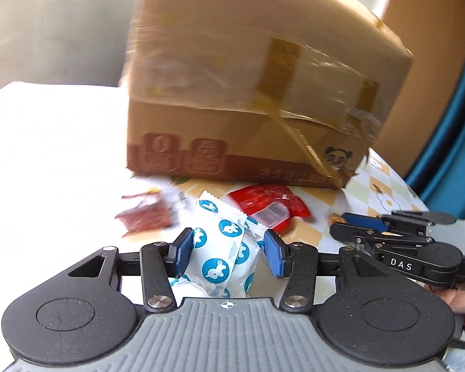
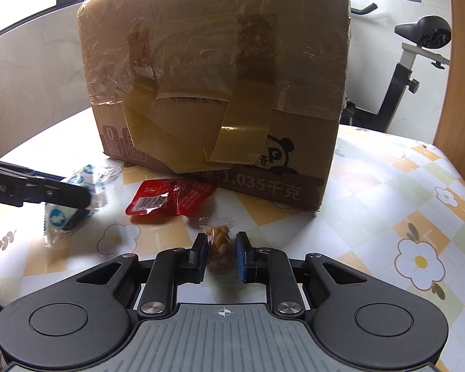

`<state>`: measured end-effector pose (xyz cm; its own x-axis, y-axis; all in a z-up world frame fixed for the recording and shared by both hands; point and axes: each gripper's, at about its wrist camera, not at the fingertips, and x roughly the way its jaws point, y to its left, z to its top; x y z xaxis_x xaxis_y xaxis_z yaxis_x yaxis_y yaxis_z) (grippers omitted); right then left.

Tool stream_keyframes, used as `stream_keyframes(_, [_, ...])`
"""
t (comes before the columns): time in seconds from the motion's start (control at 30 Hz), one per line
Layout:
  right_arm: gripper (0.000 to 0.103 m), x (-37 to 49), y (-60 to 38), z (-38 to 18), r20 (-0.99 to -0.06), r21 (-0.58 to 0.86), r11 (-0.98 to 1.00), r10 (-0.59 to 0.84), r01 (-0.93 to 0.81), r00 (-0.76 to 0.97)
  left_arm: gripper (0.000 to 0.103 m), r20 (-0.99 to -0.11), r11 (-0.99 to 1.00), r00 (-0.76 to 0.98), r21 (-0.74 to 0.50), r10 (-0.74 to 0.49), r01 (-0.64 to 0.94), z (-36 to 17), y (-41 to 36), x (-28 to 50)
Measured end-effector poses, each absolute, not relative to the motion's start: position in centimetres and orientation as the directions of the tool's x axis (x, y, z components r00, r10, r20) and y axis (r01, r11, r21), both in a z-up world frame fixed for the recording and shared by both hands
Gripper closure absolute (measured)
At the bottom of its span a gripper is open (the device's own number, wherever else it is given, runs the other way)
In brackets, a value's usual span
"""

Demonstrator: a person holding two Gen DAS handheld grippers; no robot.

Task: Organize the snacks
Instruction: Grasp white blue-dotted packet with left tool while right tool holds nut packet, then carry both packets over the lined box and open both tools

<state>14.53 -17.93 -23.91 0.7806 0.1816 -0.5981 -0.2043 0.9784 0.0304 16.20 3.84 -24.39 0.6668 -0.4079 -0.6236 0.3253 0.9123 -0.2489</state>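
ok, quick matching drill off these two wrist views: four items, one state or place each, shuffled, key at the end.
Items:
1. white and blue packet
2. clear packet of brown snacks
3. red packet
4. cardboard box

States:
A. standing taped up at the back of the table
B. between the left gripper's pads
C. lying loose in front of the box
D. clamped in the right gripper

Pairs: 1-B, 2-D, 3-C, 4-A
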Motion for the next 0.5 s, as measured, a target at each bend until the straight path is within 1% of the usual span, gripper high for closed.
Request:
stream_keyframes(0.17, [0.085,14.5,-17.9,-23.9,-0.599,0.027,0.978,0.18,-0.205,0.78,0.051,-0.605,0.924,0.7,-0.277,-0.38,0.263,-23.8,5.8,15.4])
stream_keyframes(0.37, [0.086,14.1,-18.3,-23.4,-0.589,0.054,0.979,0.189,-0.195,0.786,0.052,-0.563,0.919,0.728,-0.279,-0.391,0.278,-22.1,6.5,14.6])
stream_keyframes(0.5, [0.086,12.9,-18.8,-22.1,-0.567,0.078,0.979,0.197,-0.187,0.799,0.052,-0.521,0.921,0.76,-0.255,-0.389,0.296,-20.6,6.4,13.9])
